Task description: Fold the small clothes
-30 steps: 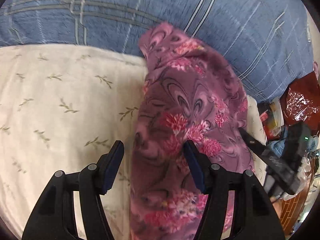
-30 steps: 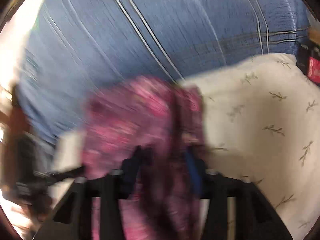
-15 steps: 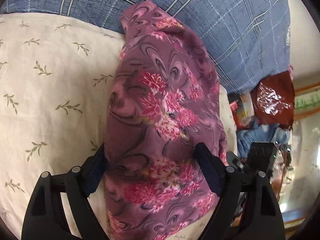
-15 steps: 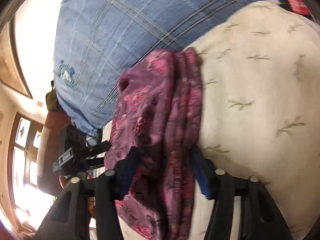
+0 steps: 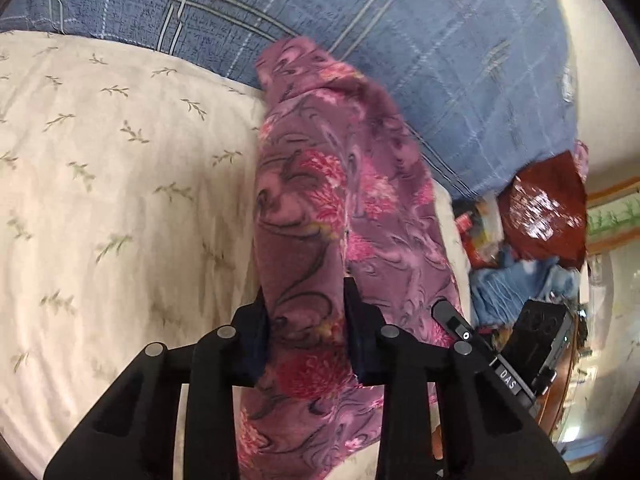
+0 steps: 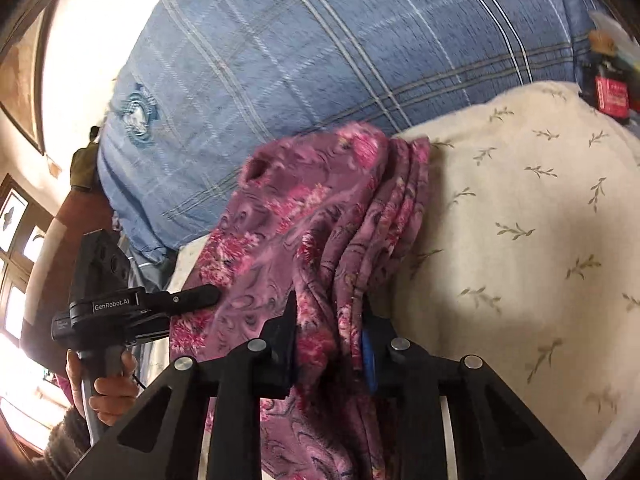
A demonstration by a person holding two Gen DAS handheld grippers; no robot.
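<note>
A purple garment with pink flowers (image 5: 340,208) lies in a long folded strip on a cream leaf-print cover (image 5: 120,184); it also shows in the right wrist view (image 6: 320,224). My left gripper (image 5: 306,320) is shut on a thick bunch of its near end. My right gripper (image 6: 330,320) is shut on the layered edge of the same garment from the other side. Each gripper shows in the other's view, the right one in the left wrist view (image 5: 496,360) and the left one in the right wrist view (image 6: 120,304), touching the cloth's side.
A blue plaid quilt (image 5: 360,20) is heaped behind the garment. A dark red shiny bag (image 5: 548,208) and blue cloth (image 5: 516,284) clutter the bedside. A red packet (image 6: 610,92) lies at the cover's far corner. A window (image 6: 16,240) is at left.
Both grippers have closed from wide open onto the garment, bunching it between the fingers. The garment strip has narrowed and lifted slightly at the near end.
</note>
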